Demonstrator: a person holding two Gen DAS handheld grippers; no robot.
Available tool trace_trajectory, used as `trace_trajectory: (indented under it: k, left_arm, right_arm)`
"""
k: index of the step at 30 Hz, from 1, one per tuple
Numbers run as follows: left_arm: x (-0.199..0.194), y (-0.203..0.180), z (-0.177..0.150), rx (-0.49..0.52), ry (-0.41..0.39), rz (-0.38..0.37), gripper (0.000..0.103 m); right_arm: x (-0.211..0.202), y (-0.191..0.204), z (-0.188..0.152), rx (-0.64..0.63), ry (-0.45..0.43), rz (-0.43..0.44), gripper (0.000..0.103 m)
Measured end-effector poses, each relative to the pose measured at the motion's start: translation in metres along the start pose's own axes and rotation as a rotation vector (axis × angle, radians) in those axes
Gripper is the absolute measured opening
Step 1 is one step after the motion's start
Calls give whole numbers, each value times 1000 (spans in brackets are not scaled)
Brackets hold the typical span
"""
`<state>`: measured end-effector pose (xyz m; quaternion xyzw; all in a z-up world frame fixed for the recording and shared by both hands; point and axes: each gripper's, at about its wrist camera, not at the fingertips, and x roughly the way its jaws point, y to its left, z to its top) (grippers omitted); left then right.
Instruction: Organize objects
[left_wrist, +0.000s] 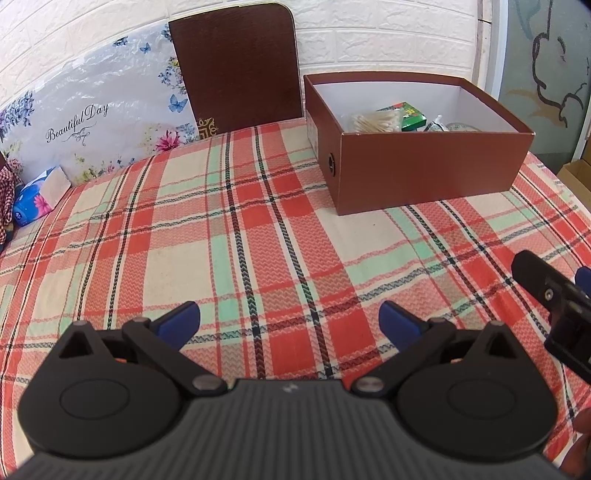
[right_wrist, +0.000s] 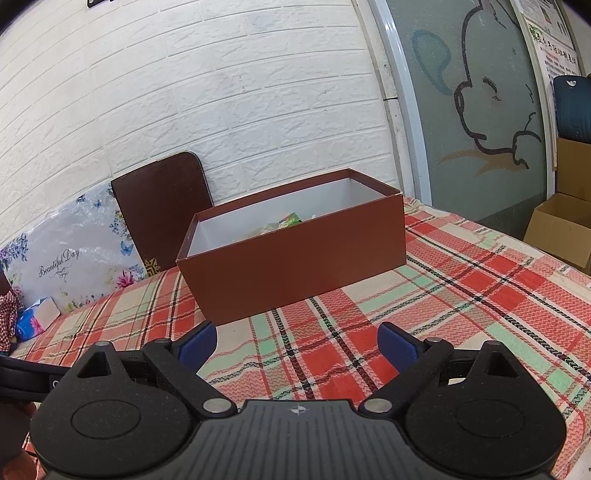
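Note:
An open brown cardboard box (left_wrist: 424, 170) with a white inside stands on the plaid cloth at the far right; it also shows in the right wrist view (right_wrist: 295, 254). Inside lie a bundle of cotton swabs (left_wrist: 376, 122), a green packet (left_wrist: 410, 114) and some small items. My left gripper (left_wrist: 290, 321) is open and empty above the cloth, well short of the box. My right gripper (right_wrist: 297, 345) is open and empty, just in front of the box. The right gripper's body (left_wrist: 554, 299) shows at the right edge of the left wrist view.
The box's brown lid (left_wrist: 236, 66) leans on the white brick wall. A floral board (left_wrist: 85, 122) leans left of it. A blue tissue pack (left_wrist: 37, 199) lies at the far left. Cardboard cartons (right_wrist: 561, 229) stand off the table's right edge.

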<state>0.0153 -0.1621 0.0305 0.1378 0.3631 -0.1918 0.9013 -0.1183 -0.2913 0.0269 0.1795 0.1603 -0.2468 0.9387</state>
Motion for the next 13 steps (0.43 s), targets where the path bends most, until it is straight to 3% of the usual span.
trace_trajectory:
  k: [6, 13]
  left_arm:
    - [4, -1, -1, 1, 19, -8, 103]
    - [-1, -3, -2, 9, -11, -49, 103]
  right_arm:
    - [-1, 0, 0, 6, -2, -9, 94]
    - [0, 1, -2, 3, 1, -8, 94]
